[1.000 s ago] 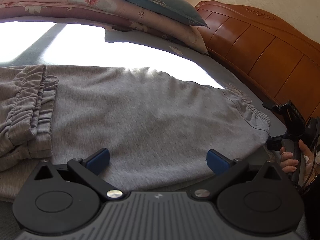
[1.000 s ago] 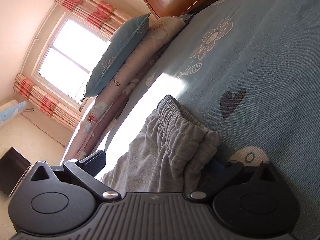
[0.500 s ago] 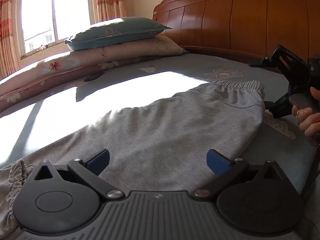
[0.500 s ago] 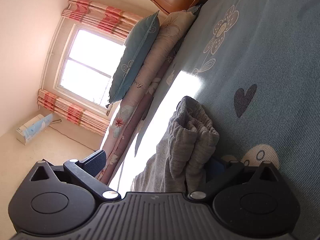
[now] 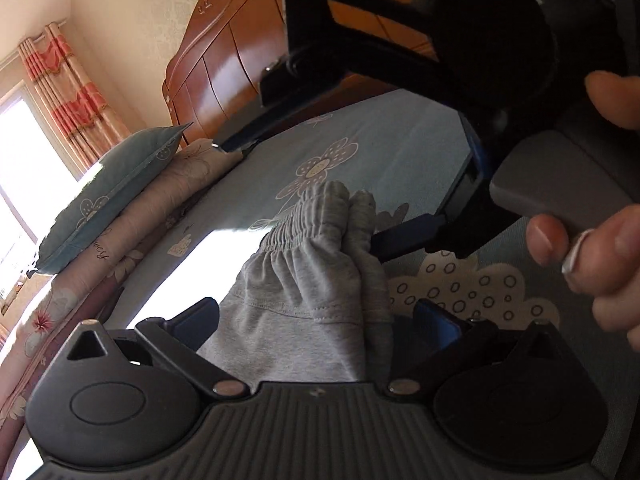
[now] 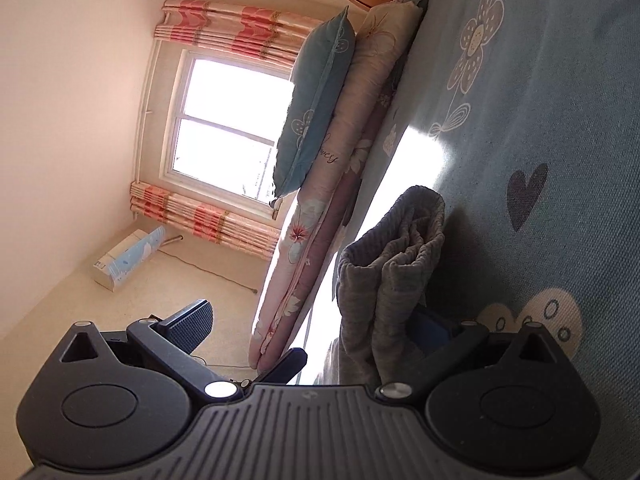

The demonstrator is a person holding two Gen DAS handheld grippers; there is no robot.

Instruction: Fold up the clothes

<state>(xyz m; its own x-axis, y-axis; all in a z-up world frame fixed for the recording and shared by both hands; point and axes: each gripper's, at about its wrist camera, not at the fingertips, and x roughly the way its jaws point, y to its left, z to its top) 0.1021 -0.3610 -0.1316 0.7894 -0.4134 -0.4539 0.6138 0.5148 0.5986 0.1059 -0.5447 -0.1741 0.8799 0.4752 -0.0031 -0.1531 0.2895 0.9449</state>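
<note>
Grey sweatpants point(image 5: 304, 304) lie on the blue patterned bed sheet point(image 5: 400, 140), and their elastic waistband point(image 5: 316, 216) is bunched and lifted off the bed. My left gripper point(image 5: 318, 318) is open, with the waistband cloth passing between its fingers. My right gripper point(image 6: 312, 324) is also open; the bunched waistband point(image 6: 392, 264) rests against its right finger point(image 6: 430, 328). In the left wrist view the right gripper's lower finger point(image 5: 408, 234) reaches into the fold, and a hand point(image 5: 592, 240) holds its handle. One finger of the left gripper point(image 6: 286, 362) shows in the right wrist view.
Stacked pillows point(image 5: 112, 196) and a rolled floral quilt point(image 6: 320, 216) line the far side of the bed. A wooden headboard point(image 5: 224, 68) stands behind. A bright window point(image 6: 228, 128) with striped curtains faces the bed, with a white and blue unit point(image 6: 128, 256) beside it.
My left gripper swung right along the sweatpants to the waistband, close beside the right gripper. The waistband corner rose and bunched more tightly against the right gripper's finger.
</note>
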